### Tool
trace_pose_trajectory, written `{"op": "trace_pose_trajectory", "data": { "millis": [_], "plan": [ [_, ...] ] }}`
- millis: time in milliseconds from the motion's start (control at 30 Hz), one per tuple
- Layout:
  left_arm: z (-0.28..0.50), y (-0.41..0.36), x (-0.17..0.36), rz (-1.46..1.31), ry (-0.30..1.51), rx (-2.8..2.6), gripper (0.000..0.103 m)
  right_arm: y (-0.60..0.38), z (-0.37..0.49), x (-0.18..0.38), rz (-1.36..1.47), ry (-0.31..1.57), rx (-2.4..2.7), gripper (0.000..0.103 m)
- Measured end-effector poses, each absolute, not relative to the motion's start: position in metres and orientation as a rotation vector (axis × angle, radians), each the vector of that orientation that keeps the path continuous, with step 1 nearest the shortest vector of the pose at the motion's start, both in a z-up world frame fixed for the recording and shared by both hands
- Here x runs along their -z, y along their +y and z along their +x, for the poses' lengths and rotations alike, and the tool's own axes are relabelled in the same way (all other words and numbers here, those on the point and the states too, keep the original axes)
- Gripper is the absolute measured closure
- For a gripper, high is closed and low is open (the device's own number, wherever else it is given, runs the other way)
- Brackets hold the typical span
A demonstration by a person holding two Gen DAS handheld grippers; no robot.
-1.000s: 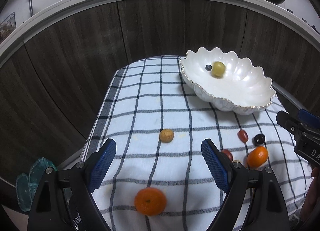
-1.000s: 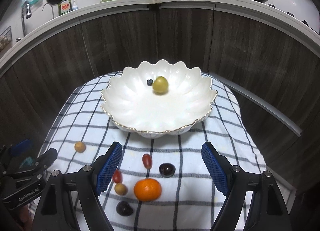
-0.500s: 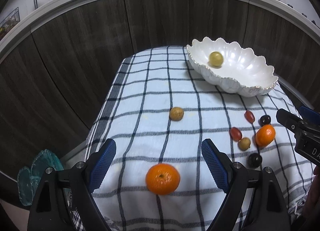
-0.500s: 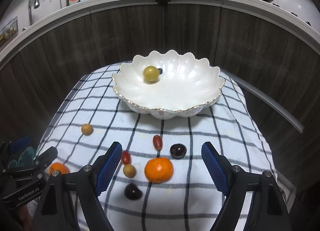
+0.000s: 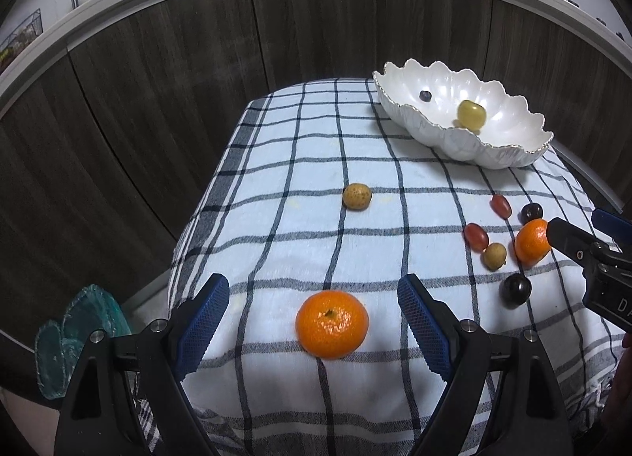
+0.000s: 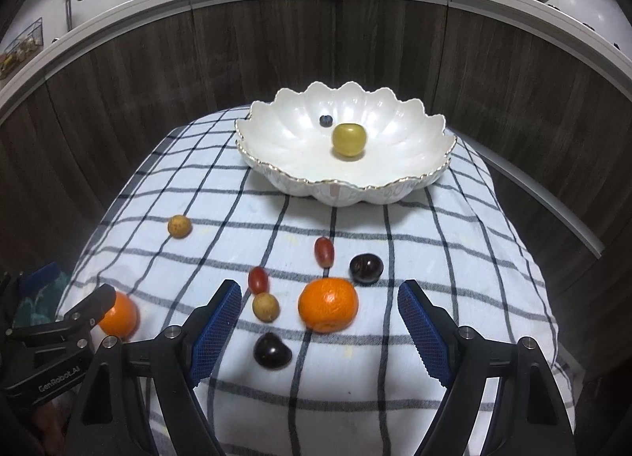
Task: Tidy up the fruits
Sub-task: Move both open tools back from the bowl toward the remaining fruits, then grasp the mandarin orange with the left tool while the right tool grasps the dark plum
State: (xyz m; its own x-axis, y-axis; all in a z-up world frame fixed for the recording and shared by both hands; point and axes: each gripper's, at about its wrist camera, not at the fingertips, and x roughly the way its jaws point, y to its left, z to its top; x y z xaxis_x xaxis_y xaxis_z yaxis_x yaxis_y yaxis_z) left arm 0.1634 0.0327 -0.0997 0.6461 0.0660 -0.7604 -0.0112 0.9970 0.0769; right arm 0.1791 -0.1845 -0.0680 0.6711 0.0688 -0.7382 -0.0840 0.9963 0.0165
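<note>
Counter point(image 5: 276, 163) left half bare to cloth edge. Left gripper point(image 5: 312, 321) wide open, empty, straddling mandarin point(image 5: 331, 323); right gripper point(image 6: 320, 325) likewise over second mandarin point(image 6: 328, 309).

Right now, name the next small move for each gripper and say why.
Probably ease both down and close: the left gripper brackets one mandarin, the right gripper the other mandarin, both open; the bowl holds only two fruits.

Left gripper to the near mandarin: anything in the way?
Nothing visible. The left gripper is open, and the mandarin lies alone on the checked cloth, framed between the fingers.
</note>
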Motion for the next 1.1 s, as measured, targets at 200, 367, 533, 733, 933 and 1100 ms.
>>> {"op": "trace_pose_trajectory", "data": {
  "millis": [200,367,533,733,933,1100],
  "plan": [
    [0.158,0.032,0.107,0.076,0.87,-0.041,0.015,-0.184,0.175,0.074,-0.027,0.843,-0.094,0.021],
    [0.157,0.032,0.113,0.071,0.875,-0.036,0.015,-0.182,0.171,0.079,-0.034,0.85,-0.107,0.021],
    [0.157,0.035,0.115,0.054,0.873,-0.038,0.016,-0.178,0.168,0.087,-0.037,0.866,-0.124,0.021],
    [0.158,0.036,0.117,0.046,0.871,-0.035,0.016,-0.174,0.166,0.094,-0.043,0.871,-0.147,0.021],
    [0.161,0.036,0.124,0.04,0.894,-0.04,0.021,-0.17,0.166,0.102,-0.047,0.888,-0.165,0.021],
    [0.164,0.037,0.129,0.033,0.913,-0.037,0.029,-0.164,0.167,0.107,-0.061,0.895,-0.186,0.031]
  ]
}}
